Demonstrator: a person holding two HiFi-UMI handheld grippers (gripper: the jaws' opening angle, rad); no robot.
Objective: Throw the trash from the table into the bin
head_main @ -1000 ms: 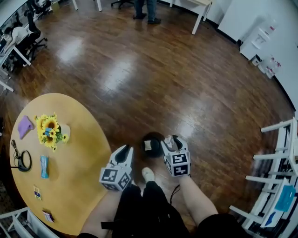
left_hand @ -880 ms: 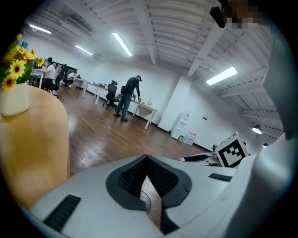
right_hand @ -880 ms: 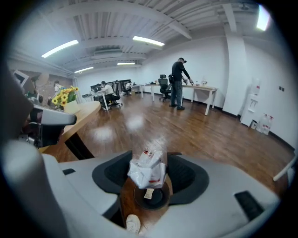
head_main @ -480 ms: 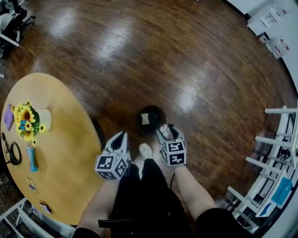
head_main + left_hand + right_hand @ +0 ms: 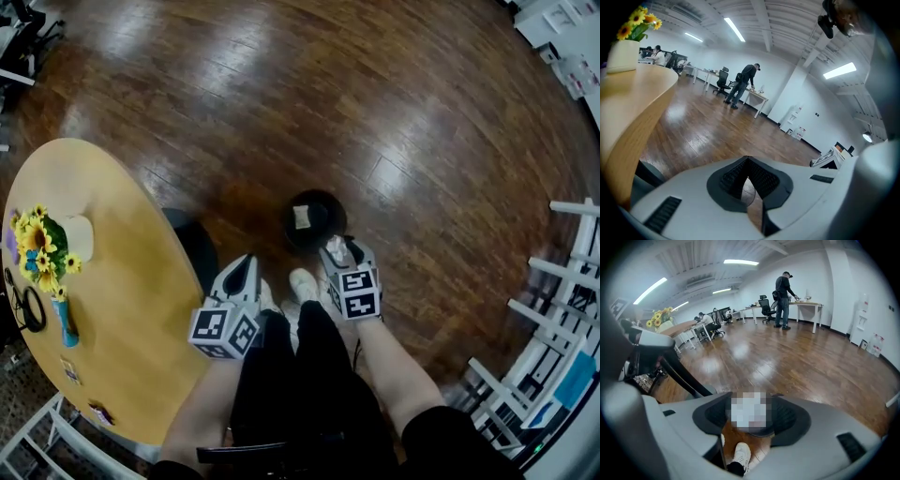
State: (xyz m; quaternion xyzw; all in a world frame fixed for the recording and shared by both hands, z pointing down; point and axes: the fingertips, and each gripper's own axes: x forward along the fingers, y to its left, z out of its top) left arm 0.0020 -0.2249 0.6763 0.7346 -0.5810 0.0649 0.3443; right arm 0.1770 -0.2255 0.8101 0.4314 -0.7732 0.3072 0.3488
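At the far left the round wooden table (image 5: 141,309) carries a bunch of sunflowers (image 5: 37,246) in a white vase (image 5: 77,236), with a coiled black cable (image 5: 28,309) at its outer edge, a blue tube-like item (image 5: 64,322) just beside the flowers, and two small packets (image 5: 70,370) nearer the person. Just off the table's edge, over the person's black trousers, the left gripper (image 5: 247,264) points forward and down with its jaws together at the tips – nothing sits between them, only floorboards show through the small gap behind. To its right a white shoe (image 5: 302,281) stands on the dark wooden floor (image 5: 422,141), between the two grippers. Beyond the shoe is the black round bin (image 5: 330,204), which stands on the floor well apart from the table, and a pale scrap of paper (image 5: 301,217) lies inside it. The right gripper (image 5: 339,251) is next, tilted steeply down, its jaws spread wide and clamped on a crumpled whitish piece of trash (image 5: 335,246); that piece is held at the bin's near-right rim and is not in the bin (how high above the rim it sits cannot be told). In the right gripper view a dark curved edge shows just under the held piece. At the far right a white slatted rack (image 5: 562,328) stands on the floor, well clear of both grippers.
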